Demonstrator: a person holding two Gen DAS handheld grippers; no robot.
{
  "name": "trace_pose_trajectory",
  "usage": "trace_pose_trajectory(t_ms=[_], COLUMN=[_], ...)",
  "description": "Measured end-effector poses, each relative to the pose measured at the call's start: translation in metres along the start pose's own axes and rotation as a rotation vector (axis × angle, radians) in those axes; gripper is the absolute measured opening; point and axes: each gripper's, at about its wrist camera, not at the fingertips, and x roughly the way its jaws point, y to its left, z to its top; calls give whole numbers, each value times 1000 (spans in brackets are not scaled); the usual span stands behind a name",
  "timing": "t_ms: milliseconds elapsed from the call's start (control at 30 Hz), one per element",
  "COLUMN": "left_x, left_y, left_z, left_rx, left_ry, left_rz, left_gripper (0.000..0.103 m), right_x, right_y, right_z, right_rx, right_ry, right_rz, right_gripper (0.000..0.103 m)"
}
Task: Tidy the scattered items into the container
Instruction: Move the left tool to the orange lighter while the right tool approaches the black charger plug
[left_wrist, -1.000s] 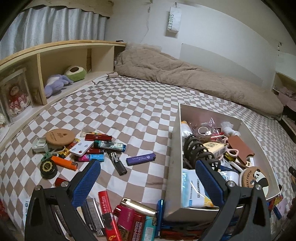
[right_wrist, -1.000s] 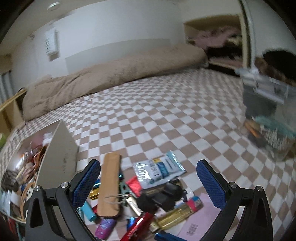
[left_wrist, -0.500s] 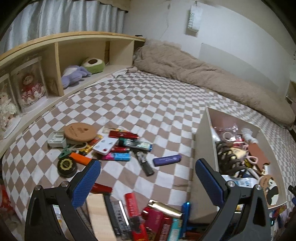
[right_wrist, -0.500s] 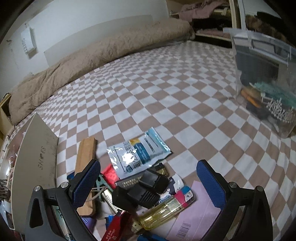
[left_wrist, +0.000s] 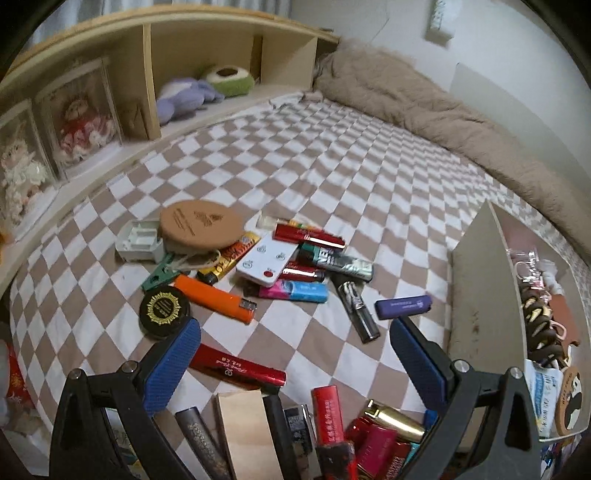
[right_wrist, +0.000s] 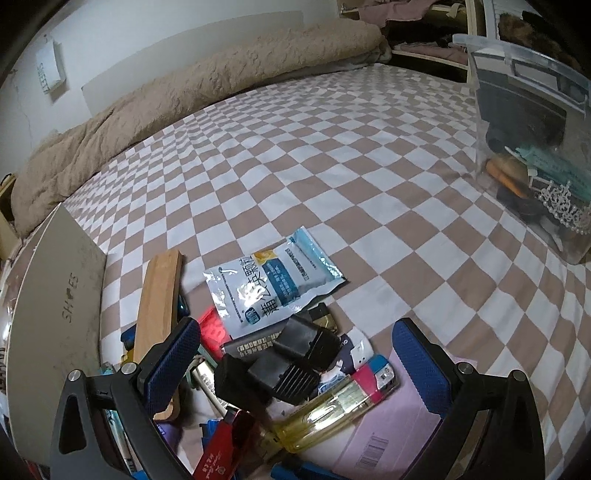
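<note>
Over the checkered bed both my tongs hang spread and empty, choosing; next I drop onto the red lighter (left_wrist: 236, 367) for the box (left_wrist: 480, 295).
</note>
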Motion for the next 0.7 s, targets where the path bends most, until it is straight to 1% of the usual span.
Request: trace_pose_trajectory(t_ms=[100,200,233,300,433,567,633,700], left_x=[13,24,28,31,33,46,52,56], left_y=[7,19,24,29,33,36,38,37], left_z=[0,-3,-4,-4,2,7,11,15], left_rx=[-26,-76,-96,-118,-115,-135,-138,-126], left_ry=[62,128,147,158,137,147,145,129], left_rz=[-29,-100,-113,-105,-74,-67,-44,0], left_gripper=[103,103,103,103,103,102,102,102], right_x=[0,0,0,1,2,1,1,1], right_y=[1,1,1,1,4,6,7,8], right_z=[-1,0,0,0,0,1,1,1], right_rx=[-4,-4,-3,-4,-19,-30,-34,-37], right_ry=[6,5,9,15,17,16,14,16], right_rz=[-2,0,5,10,10,16,16,17], right_gripper=[103,103,103,103,103,103,103,103])
